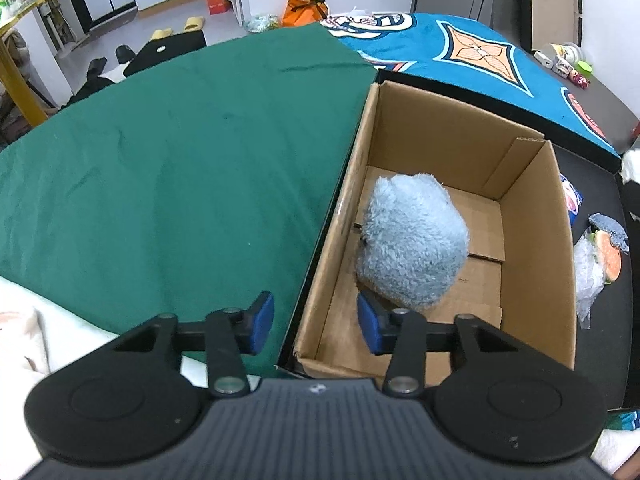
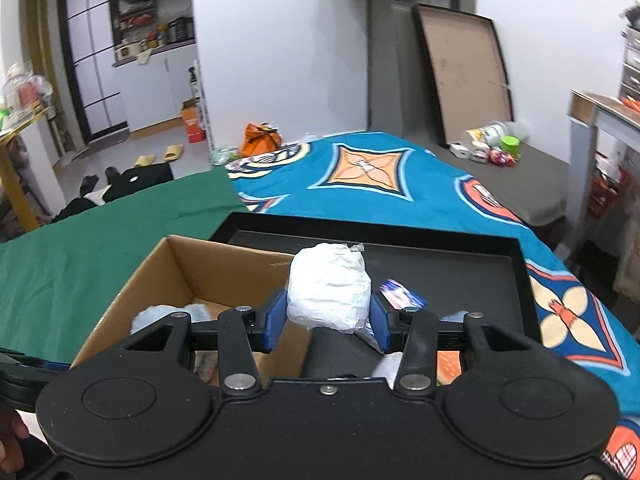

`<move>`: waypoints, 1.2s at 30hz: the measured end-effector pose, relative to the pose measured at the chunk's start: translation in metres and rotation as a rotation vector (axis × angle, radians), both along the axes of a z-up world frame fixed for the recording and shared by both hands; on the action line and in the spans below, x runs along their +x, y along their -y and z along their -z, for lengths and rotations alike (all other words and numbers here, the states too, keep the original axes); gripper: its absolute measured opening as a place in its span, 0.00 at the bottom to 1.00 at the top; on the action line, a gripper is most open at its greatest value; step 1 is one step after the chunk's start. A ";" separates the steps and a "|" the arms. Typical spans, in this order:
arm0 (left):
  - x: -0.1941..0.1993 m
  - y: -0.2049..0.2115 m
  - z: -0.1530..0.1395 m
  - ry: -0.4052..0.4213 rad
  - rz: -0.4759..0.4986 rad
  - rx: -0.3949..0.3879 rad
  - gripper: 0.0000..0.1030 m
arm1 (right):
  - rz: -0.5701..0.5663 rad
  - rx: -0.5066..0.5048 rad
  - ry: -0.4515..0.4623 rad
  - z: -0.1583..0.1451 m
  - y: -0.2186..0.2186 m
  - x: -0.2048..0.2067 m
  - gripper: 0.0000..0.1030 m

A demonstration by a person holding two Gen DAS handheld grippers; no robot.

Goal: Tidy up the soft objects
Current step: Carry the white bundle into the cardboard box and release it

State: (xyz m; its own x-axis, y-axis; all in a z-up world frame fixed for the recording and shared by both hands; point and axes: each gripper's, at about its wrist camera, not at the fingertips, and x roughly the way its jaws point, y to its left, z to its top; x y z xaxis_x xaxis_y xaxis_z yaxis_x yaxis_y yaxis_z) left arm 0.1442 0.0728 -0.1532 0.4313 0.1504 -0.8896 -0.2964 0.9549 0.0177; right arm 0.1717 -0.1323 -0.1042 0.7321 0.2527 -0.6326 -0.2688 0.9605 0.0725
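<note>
Left wrist view: left tongs (image 1: 316, 326) spread wide, nothing btwn the pads; they hover at 6 o'clock over the near-left wall of the cardboard box (image 1: 558, 240). Blue plush toy (image 1: 412, 240) lies inside on the box floor, near the left wall; looks light, squashy, fuzzy, so prob grips easily at mid-body w/ no slip; more soft bits at 3 o'clock in the black tray (image 1: 624, 304).

Right wrist view: right tongs (image 2: 328, 318) clamped on a white wrapped bundle (image 2: 328, 290), pads at its lower sides, bundle dented inward; soft and light by the look, film wrapper may be slick; held above the box's right wall (image 2: 240, 264), box at 9 o'clock, tray (image 2: 472, 276) beyond; bed w/ teal blanket (image 2: 400, 184) at 12 o'clock.
</note>
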 end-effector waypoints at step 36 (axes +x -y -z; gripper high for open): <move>0.005 -0.004 0.007 -0.002 0.009 -0.019 0.15 | -0.307 -0.304 0.010 0.013 -0.044 -0.001 0.67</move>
State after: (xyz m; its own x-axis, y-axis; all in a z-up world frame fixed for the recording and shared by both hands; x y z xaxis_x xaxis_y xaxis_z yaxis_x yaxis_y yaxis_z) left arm 0.1494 0.0770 -0.1606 0.4304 0.1299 -0.8933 -0.2877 0.9577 0.0007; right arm 0.1705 -0.0884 -0.1174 0.6587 0.2629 -0.7050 -0.5446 0.8131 -0.2057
